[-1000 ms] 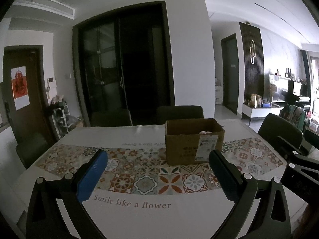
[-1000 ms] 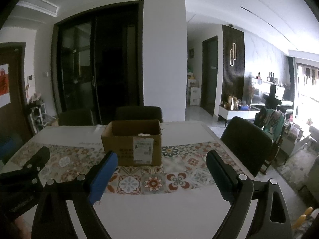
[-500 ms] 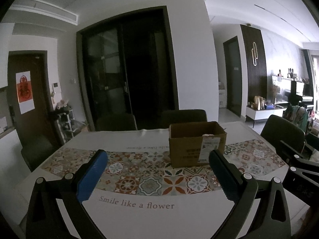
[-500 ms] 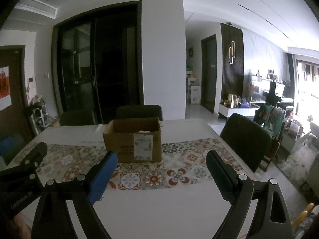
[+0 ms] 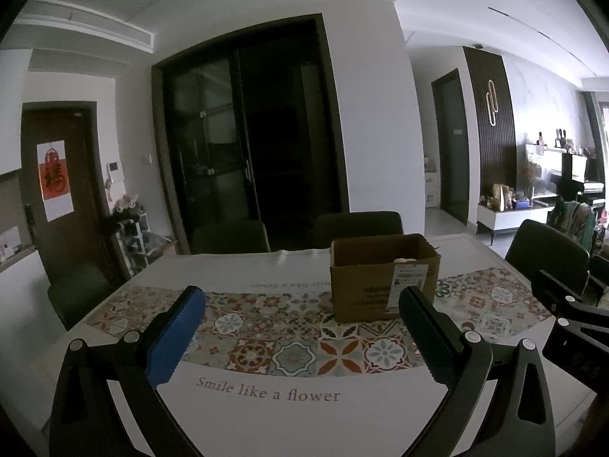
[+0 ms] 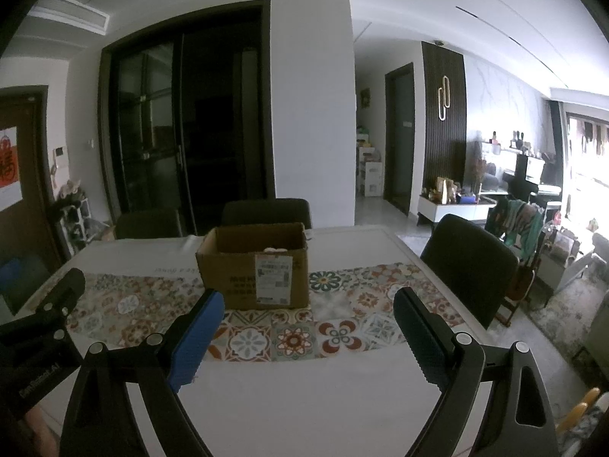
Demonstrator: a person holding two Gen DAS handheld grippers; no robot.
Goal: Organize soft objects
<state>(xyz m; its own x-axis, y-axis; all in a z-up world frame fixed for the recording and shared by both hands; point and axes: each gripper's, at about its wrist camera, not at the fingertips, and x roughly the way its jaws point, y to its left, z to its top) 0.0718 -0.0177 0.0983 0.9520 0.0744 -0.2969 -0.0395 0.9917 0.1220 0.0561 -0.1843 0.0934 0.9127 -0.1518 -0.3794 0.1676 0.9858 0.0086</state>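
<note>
Matt brown cardboard box point(image 5: 382, 278) with paper label point(image 5: 407, 274), smooth patterned tablecloth point(image 5: 266, 346), possibly vinyl, blue stippled claw pads point(image 5: 175, 339)

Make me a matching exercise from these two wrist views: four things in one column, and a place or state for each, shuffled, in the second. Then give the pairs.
Things:
1. cardboard box
2. left hand-held gripper
3. dark chair
4. red paper sign

Places or states:
A. hung on the brown door
B. jaws wide open, holding nothing
C. open-topped, standing on the patterned table runner
D. at the table's right side

Pairs: 1-C, 2-B, 3-D, 4-A
</note>
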